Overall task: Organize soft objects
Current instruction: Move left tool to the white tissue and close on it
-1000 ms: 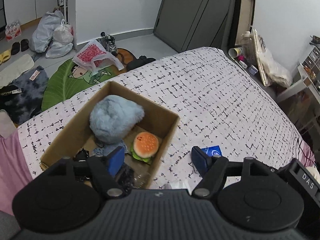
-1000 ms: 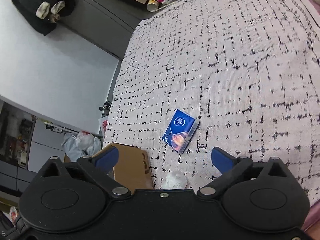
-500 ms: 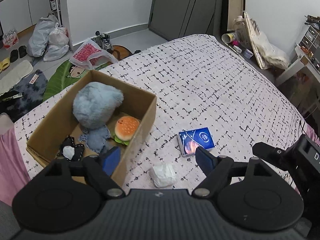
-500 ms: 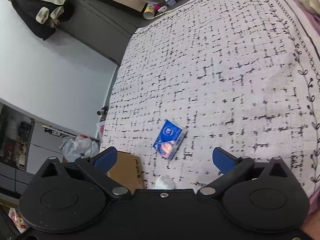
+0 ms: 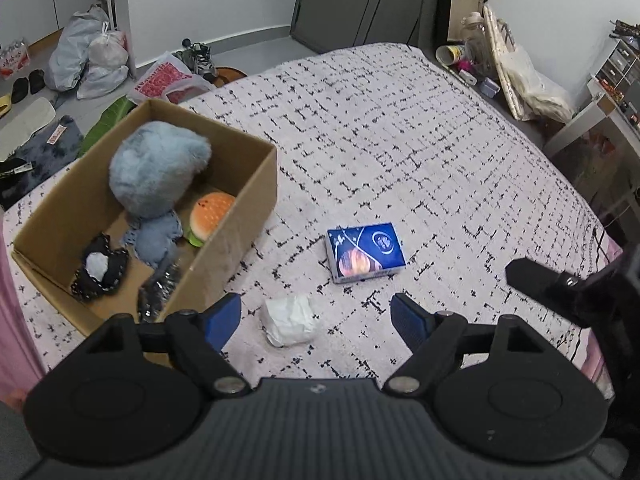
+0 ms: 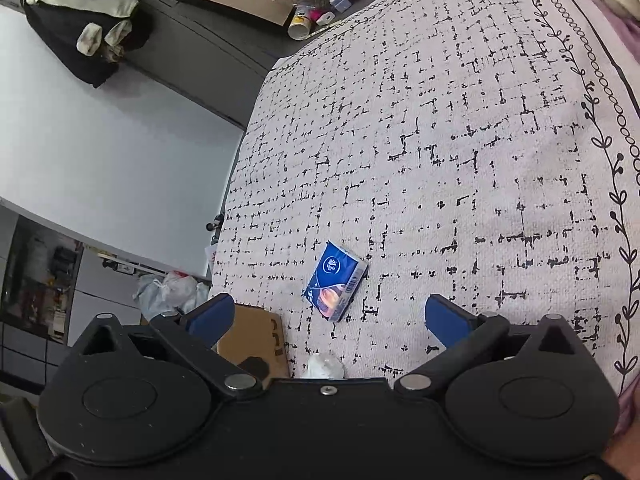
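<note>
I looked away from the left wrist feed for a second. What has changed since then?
The left gripper has pulled back from the cardboard box, empty and open, and now hangs over the crumpled white tissue. The right gripper barely shifted, open and empty. The blue tissue pack, blue plush and burger toy lie as before.

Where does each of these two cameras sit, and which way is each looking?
Left wrist: rides the left gripper, looking down at the cardboard box of plush toys; its open fingers show.
Right wrist: rides the right gripper, looking down across the bedspread; open fingers show.
Shared: blue tissue pack, white crumpled wad, box.
</note>
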Demonstrator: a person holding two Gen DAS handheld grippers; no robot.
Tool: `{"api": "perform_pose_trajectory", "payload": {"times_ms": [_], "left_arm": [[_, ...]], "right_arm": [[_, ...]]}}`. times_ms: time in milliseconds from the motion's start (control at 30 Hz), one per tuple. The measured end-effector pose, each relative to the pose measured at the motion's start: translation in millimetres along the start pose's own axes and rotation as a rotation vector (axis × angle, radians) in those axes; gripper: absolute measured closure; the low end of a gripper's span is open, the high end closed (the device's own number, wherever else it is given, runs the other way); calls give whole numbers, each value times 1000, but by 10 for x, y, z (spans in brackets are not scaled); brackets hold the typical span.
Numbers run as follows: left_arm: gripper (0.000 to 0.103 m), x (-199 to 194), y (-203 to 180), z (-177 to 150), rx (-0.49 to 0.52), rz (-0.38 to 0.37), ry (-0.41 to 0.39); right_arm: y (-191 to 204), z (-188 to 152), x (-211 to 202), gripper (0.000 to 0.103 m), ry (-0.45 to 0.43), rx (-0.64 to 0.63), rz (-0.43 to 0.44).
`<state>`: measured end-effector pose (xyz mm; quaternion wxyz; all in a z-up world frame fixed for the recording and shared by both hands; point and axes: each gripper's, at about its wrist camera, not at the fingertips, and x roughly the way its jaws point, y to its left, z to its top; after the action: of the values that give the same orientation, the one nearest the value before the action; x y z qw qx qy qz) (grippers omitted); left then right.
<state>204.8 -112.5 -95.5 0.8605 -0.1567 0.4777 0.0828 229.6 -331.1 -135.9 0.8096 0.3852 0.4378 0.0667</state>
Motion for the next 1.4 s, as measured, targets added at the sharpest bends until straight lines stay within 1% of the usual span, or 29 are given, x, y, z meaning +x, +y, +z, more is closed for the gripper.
{"api": "perform_pose_trajectory", "payload": {"times_ms": [167,200,267,367,667,833,933,967,1000,1067,1200,1400], "left_arm": [[23,192,-34,-77,9,13,17],[25,227,-34,-89,7,20,23],[26,304,-30,-115,0,28,33],[26,380,-30,-154,15,38,28],[26,659,-14,-232,11,47,53],[27,810,-32,-266,8,48,72],[35,896,-23,-278,2,46,87],[45,917,-15,-281,0,43,90],[61,932,-11,-281,-1,40,92],[63,953,-6,-277,2,28,100],[63,920,-11,-243,11,-6,82],[63,859,38,-113,-1,-32,60]], "right_arm": [[-26,3,34,0,3,14,-6],[-29,1,38,0,5,14,-5],[-31,-2,66,0,10,14,-10],[-29,-4,127,0,16,15,-20],[-12,-39,272,0,50,10,-17],[-39,-29,316,0,47,13,-27],[-69,-29,390,0,51,16,-39],[-77,-26,414,0,52,18,-42],[-85,-22,435,0,52,20,-44],[-95,-14,474,0,52,25,-42],[-104,-2,534,1,47,35,-30],[-107,-7,644,2,41,46,-26]]}}
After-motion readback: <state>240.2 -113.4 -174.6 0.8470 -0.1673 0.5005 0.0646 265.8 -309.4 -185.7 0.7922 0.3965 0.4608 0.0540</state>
